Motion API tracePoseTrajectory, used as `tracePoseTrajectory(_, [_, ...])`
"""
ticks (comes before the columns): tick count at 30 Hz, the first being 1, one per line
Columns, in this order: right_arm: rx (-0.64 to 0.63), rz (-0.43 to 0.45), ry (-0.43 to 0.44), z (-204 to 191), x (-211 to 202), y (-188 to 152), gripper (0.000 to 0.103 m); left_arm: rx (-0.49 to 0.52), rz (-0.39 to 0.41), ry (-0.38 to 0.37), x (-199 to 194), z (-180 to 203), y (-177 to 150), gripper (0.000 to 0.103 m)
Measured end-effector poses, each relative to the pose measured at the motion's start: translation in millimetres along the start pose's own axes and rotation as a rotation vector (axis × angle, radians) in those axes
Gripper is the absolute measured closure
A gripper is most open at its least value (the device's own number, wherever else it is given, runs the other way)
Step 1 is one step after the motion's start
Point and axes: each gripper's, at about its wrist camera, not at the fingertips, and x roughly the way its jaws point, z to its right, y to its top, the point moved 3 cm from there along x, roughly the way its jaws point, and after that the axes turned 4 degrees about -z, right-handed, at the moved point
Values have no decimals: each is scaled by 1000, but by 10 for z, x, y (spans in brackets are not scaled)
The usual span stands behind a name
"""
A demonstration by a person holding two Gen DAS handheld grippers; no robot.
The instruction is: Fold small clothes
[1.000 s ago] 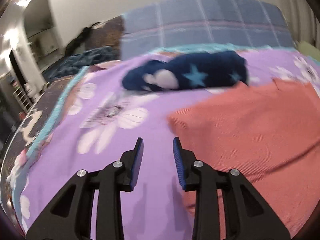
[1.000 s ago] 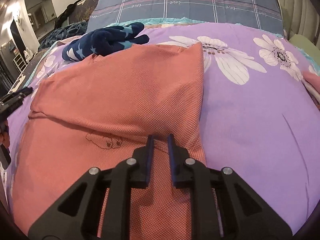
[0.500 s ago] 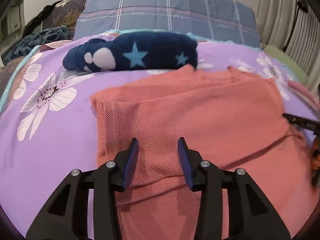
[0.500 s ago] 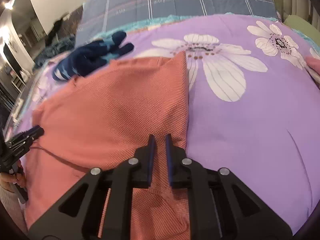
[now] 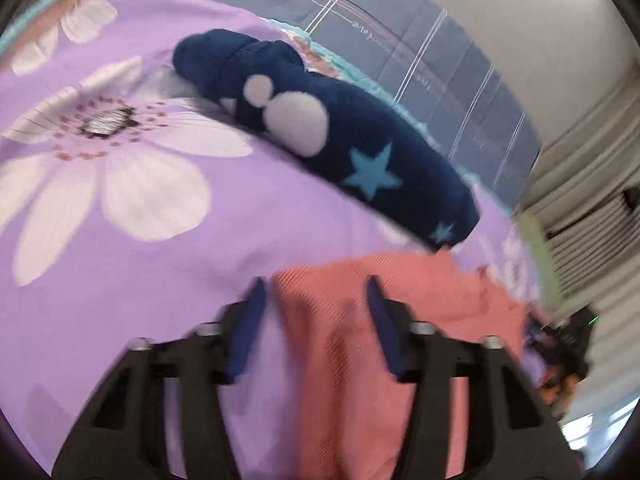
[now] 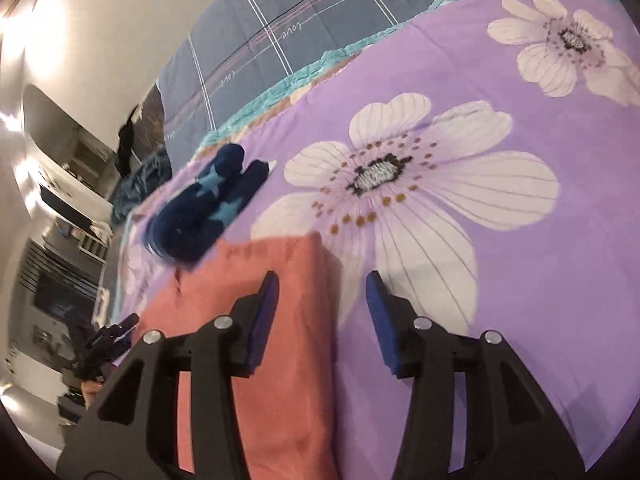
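A salmon-pink garment [image 5: 360,360] lies flat on the purple floral bedcover [image 5: 120,240]. My left gripper [image 5: 316,300] hovers low over the garment's far left corner. Its jaws are closing, the cloth's edge lies between them, and the pads [image 5: 252,320] do not press on it. My right gripper [image 6: 322,292] stands over the garment's [image 6: 272,340] far right corner. Its jaws are opening and nothing is gripped. The left gripper [image 6: 108,340] shows at the left edge of the right wrist view. A rolled navy garment with blue stars [image 5: 360,152] [image 6: 200,212] lies just beyond the pink one.
A blue plaid quilt [image 6: 300,20] lies at the head of the bed, behind a teal trim. Pale curtains [image 5: 592,208] hang past the bed's right side. Shelves and dark furniture [image 6: 60,240] stand off the left side.
My left gripper swung from the bare purple cover onto the pink garment's corner and rolled. The right jaws, nearly shut over the garment's right edge before, now stand wide apart.
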Motion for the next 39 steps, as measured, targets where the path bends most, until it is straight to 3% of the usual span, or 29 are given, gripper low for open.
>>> tracePoseTrajectory(2, [-9, -15, 19, -52, 91, 29, 59, 16, 3, 20, 66, 70, 67, 99])
tracePoseTrajectory(3, [-20, -19, 12, -78, 116, 41, 66, 47, 26, 32, 40, 138, 79, 100])
tracePoseTrajectory(4, [-40, -29, 2, -119, 146, 37, 87, 93, 72, 17, -33, 242, 74, 100])
tracePoseTrajectory(5, [-67, -43, -17, -170, 177, 26, 99, 122, 106, -10, -94, 296, 64, 100])
tracePoseTrajectory(6, [-87, -25, -39, -209, 156, 18, 99, 164, 158, -40, -195, 354, 52, 100])
tracePoseTrajectory(8, [-117, 35, -62, -246, 64, 16, 99, 207, 199, -8, -261, 329, 52, 99])
tracePoseTrajectory(9, [-126, 47, -77, -243, 58, 16, 99, 202, 178, 30, -213, 263, 53, 99])
tracePoseTrajectory(12, [-133, 16, -150, -183, 172, -8, 94, 227, 150, 235, -46, 95, 15, 99])
tracePoseTrajectory(14, [-119, 49, -164, -169, 102, -22, 85, 160, 172, 202, -151, -4, 17, 99])
tracePoseTrajectory(16, [-118, 100, -170, -210, -83, -82, 84, 153, 218, 140, -357, 86, -54, 95])
tracePoseTrajectory(20, [-223, 75, -106, -413, -336, -413, 84, 338, 154, 34, -491, 512, -453, 80])
tracePoseTrajectory(22, [-309, -9, -55, -525, -337, -721, 84, 455, 103, 104, -378, 684, -746, 71])
tracePoseTrajectory(24, [-381, -83, -171, -502, -196, -966, 85, 514, 24, 236, -134, 660, -939, 67])
tracePoseTrajectory(26, [-493, -57, -295, -431, -102, -1173, 90, 552, 36, 286, -62, 639, -1038, 66])
tracePoseTrajectory(29, [-495, -26, -330, -477, -224, -1188, 90, 528, 39, 335, -179, 633, -1027, 66])
tracePoseTrajectory(32, [-474, -10, -299, -505, -483, -1313, 80, 480, 28, 293, -442, 622, -1177, 62])
tracePoseTrajectory(33, [-472, -12, -286, -507, -532, -1364, 79, 465, 34, 275, -567, 619, -1265, 55])
tracePoseTrajectory(36, [-444, -29, -250, -396, -779, -1670, 78, 441, 53, 232, -882, 576, -1555, 47])
tracePoseTrajectory(39, [-381, -51, -211, -229, -989, -1980, 78, 432, 25, 209, -1068, 496, -1926, 45])
